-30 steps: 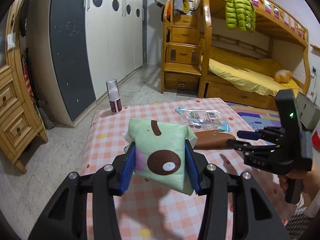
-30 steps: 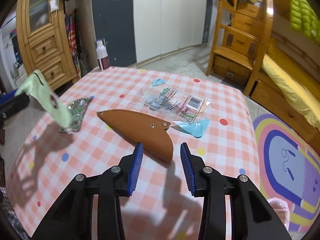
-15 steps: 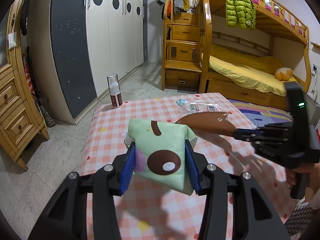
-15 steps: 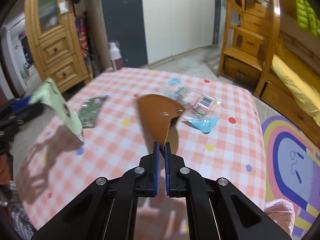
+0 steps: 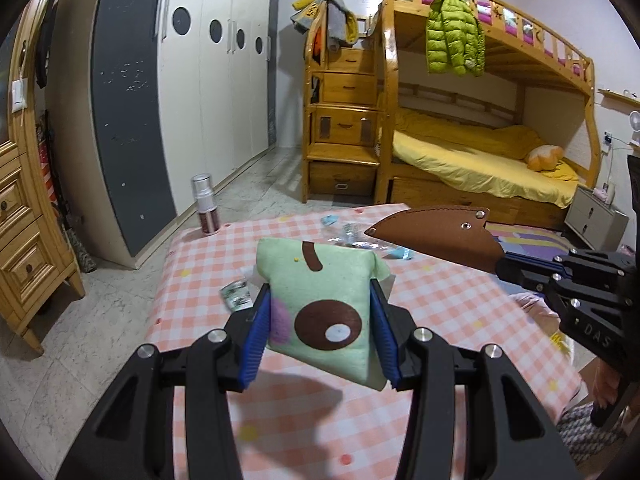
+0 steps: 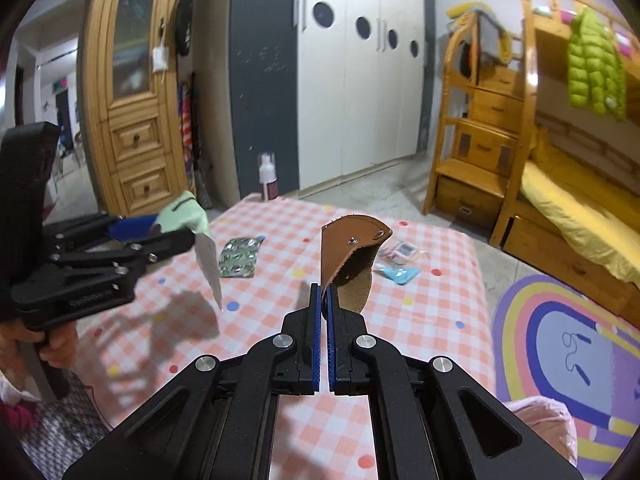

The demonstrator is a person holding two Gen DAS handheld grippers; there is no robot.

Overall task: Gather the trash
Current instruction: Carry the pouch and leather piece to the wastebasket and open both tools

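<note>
My left gripper (image 5: 320, 320) is shut on a pale green packet (image 5: 320, 312) with brown dots, held above the checked table (image 5: 440, 300). It also shows in the right wrist view (image 6: 176, 232), with the green packet (image 6: 188, 216) in it. My right gripper (image 6: 323, 300) is shut on a brown leather sheath (image 6: 352, 252), lifted off the table; the sheath also shows in the left wrist view (image 5: 436, 236). A foil blister pack (image 6: 238, 258), a clear plastic wrapper (image 6: 400, 250) and a blue scrap (image 6: 400, 276) lie on the table.
A spray bottle (image 5: 206, 210) stands at the table's far left corner. A bunk bed (image 5: 480, 160) and wooden steps stand beyond the table. Wardrobes line the left wall. A rainbow rug (image 6: 560, 340) lies on the floor at the right.
My right gripper closed on the brown sheath and lifted it off the table. My left gripper kept hold of the green packet and rose slightly.
</note>
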